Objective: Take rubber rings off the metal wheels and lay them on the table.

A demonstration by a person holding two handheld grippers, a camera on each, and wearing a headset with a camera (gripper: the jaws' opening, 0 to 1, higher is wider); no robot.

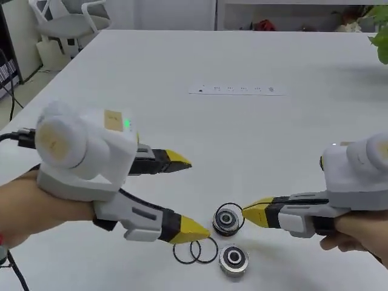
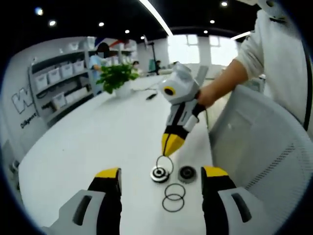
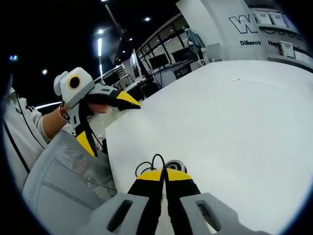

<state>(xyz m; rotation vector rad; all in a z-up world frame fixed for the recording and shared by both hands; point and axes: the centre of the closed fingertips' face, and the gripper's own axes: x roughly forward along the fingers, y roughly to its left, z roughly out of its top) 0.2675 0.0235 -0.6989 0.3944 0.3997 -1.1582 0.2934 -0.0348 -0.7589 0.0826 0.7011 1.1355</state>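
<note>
Two metal wheels lie near the table's front edge: one [image 1: 226, 220] [image 2: 159, 174] right at my right gripper's tips, the other [image 1: 233, 257] [image 2: 187, 173] beside it. My right gripper [image 1: 245, 213] [image 3: 165, 174] is shut on a thin black rubber ring [image 1: 230, 208] [image 2: 163, 161] [image 3: 150, 163] that loops up from the first wheel [image 3: 175, 166]. Two loose black rings [image 1: 195, 250] [image 2: 173, 198] lie overlapping on the table. My left gripper [image 1: 189, 195] [image 2: 161, 174] stands open to the left of the wheels, holding nothing.
The white table [image 1: 242, 133] stretches far back, with a flush socket strip [image 1: 236, 90] at its middle. A grey chair [image 1: 66, 24] stands at the back left and a plant [image 1: 382, 33] at the back right. A mesh chair back [image 2: 264, 142] is beside the table.
</note>
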